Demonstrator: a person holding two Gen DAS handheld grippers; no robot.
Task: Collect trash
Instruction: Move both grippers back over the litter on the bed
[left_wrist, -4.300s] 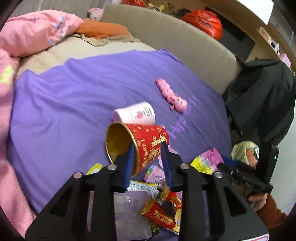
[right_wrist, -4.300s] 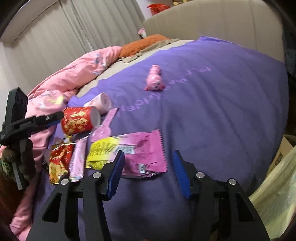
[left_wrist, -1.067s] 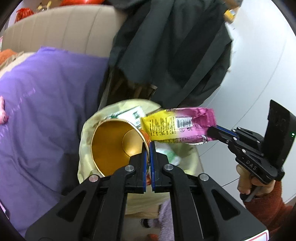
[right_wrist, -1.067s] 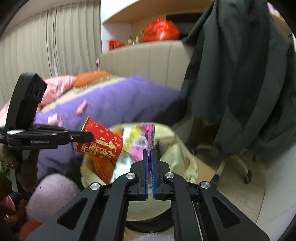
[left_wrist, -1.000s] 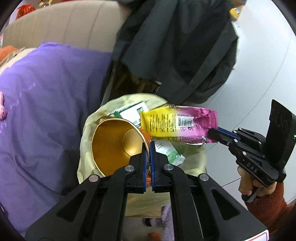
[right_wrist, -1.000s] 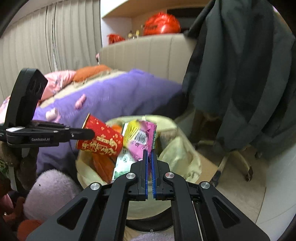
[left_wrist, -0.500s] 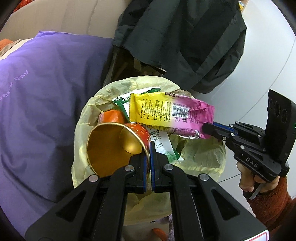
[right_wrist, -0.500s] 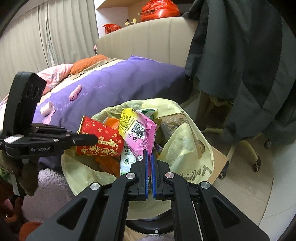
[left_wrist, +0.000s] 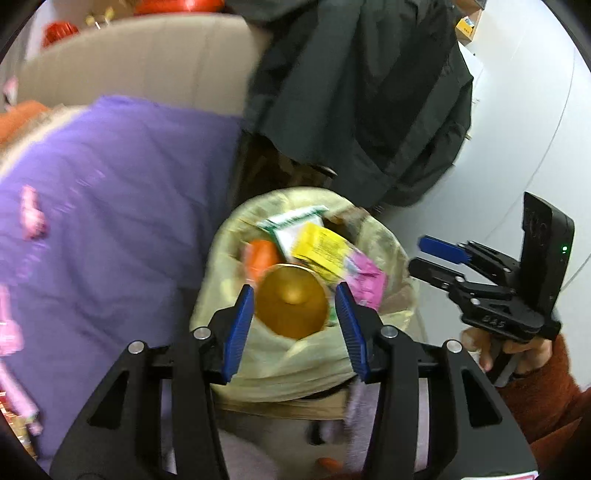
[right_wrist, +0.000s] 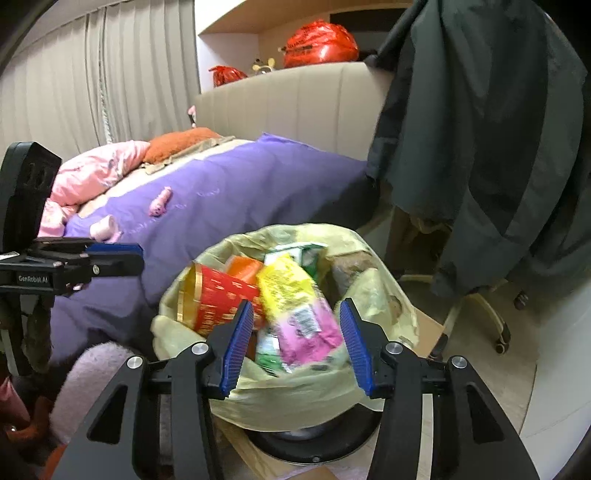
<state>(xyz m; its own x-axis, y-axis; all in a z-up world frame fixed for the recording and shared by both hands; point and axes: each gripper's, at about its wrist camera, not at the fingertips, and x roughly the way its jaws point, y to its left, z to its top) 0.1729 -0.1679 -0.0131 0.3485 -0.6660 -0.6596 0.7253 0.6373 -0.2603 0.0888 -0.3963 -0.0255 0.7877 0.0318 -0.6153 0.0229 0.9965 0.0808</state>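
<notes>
1. Left wrist view: the left gripper (left_wrist: 295, 325) has its blue pads spread apart, the jaws having just been opening, and nothing is pressed between them.
2. Just ahead of its fingertips, framed by the gap, the red cup (left_wrist: 291, 301) lies with its gold-lined mouth facing the camera; here only the shiny gold inside shows, somewhat blurred.
3. The cup sits in the yellow trash bag (left_wrist: 295, 362), directly beyond and below the gripper.
4. Behind the cup and slightly right lies the yellow-and-pink wrapper (left_wrist: 332, 254), with a green-and-white packet (left_wrist: 291, 225) and an orange item (left_wrist: 260, 254) further in.
5. To the far right, the right gripper (left_wrist: 430, 254) is seen side-on, held by a hand (left_wrist: 513, 350) in a rust sleeve, its fingers parted and empty.
6. Right wrist view: the right gripper (right_wrist: 297, 332) also has its pads apart, the jaws having just been opening, with nothing clamped.
7. Beyond its fingertips the wrapper (right_wrist: 295, 310) rests on the heap in the bag (right_wrist: 288, 395), its barcode visible.
8. This view shows the cup's (right_wrist: 218, 299) outside: red with gold print and a gold rim, lying on its side left of the wrapper.
9. To the far left, the left gripper (right_wrist: 122, 256) shows side-on over the purple bed (right_wrist: 240, 195).
10. A dark coat (right_wrist: 480, 129) hangs to the right.
</notes>
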